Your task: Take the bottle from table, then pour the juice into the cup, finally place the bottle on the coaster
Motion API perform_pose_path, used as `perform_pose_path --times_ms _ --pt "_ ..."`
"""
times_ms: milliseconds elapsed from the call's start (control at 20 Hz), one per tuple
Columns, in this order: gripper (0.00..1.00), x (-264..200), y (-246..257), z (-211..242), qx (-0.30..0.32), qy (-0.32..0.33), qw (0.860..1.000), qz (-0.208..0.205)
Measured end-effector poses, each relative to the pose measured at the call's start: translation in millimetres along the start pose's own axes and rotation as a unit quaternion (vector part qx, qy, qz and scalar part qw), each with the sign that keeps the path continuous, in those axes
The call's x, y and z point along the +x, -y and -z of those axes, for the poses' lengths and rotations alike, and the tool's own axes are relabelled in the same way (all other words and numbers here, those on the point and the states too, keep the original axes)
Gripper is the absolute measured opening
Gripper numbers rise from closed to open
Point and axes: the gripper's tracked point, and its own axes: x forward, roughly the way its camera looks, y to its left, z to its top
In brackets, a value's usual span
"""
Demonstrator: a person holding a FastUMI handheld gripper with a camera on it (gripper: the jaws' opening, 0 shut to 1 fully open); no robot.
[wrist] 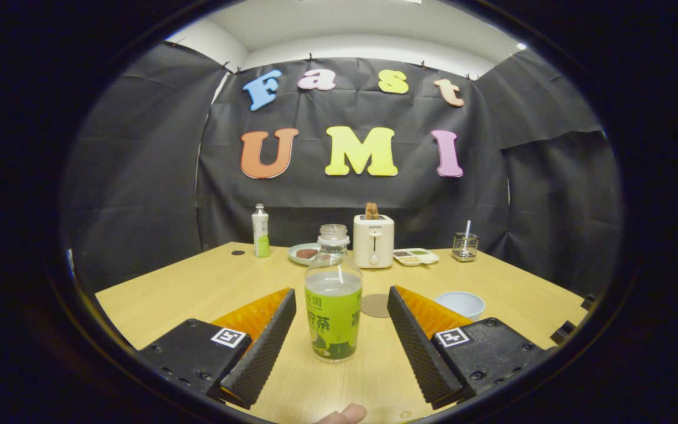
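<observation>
So the bottle (333,294) is standing upright on the table (198,288), right between my gripper's (342,333) two fingers, with a gap on each side, so nothing is touching it. It's clear plastic, the cap is off so the neck is open, and there's a bright green label wrapped around the lower half. The liquid inside looks pale and sits a bit above the label's top edge.

My gripper is spread wide, fingers angled outward like a V, and the inner faces are ribbed. A fingertip (345,414) of mine pokes in just below the fingers.

Just beyond the bottle, a bit right of it, lies the coaster (375,305), a flat brownish round thing, partly hidden by the bottle. Near it, ahead of the right finger, is the cup (461,303), more of a low pale-blue bowl shape, open top.

Room-wise: the wood-grain tabletop is bare on my left, all the way to its edge. The back row is well apart from the bottle: a second, capped bottle (261,231) with a white and green label, a small dark dot (238,252) on the wood beside it, a plate (303,253) with something reddish-brown on it, a white toaster (373,240) with toast sticking out, a divided tray (415,256) of snacks, and a wire holder (465,245) with a utensil upright in it.
</observation>
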Motion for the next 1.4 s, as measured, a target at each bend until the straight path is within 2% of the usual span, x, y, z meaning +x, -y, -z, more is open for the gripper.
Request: perform_pose_path --times_ms 300,450,650,900,1050,1200,1400 --pt "1.00 29.1 -11.0 8.2 -0.014 -0.001 1.000 0.014" --pt "1.00 39.3 -9.3 5.5 -0.032 0.005 0.999 0.038" --pt "1.00 48.6 -9.6 -0.1 -0.021 0.029 0.998 0.055" --pt "1.00 58.4 -11.7 4.8 -0.024 0.018 0.997 0.074" --pt "0.99 61.3 -11.1 10.0 -0.014 0.008 0.997 0.071" --pt "0.84 59.3 -10.3 10.4 -0.008 0.005 0.997 0.075" --pt "0.81 52.8 -12.5 -0.1 -0.027 -0.002 0.997 0.074"
